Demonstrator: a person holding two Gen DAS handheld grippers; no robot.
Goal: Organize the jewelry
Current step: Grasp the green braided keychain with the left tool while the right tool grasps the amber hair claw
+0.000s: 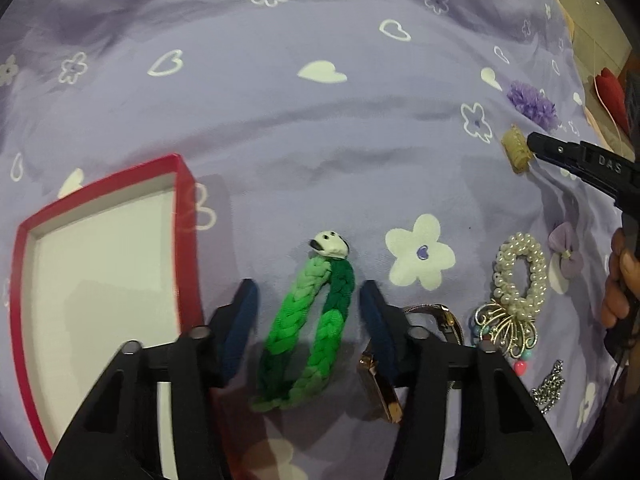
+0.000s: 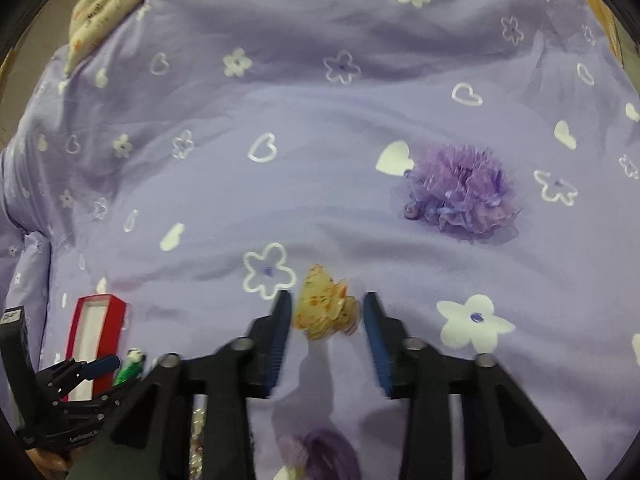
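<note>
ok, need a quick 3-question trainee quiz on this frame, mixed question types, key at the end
1. True or false: the left gripper is shut on the green braided band.
2. Which item sits between the right gripper's open fingers? A) the purple ruffled flower B) the yellow hair clip C) the pearl ring
3. Fill in: the red box is on the ___ side of the green braided band in the left wrist view.

Key
1. False: its fingers are open, one on each side of the band.
2. B
3. Left
</note>
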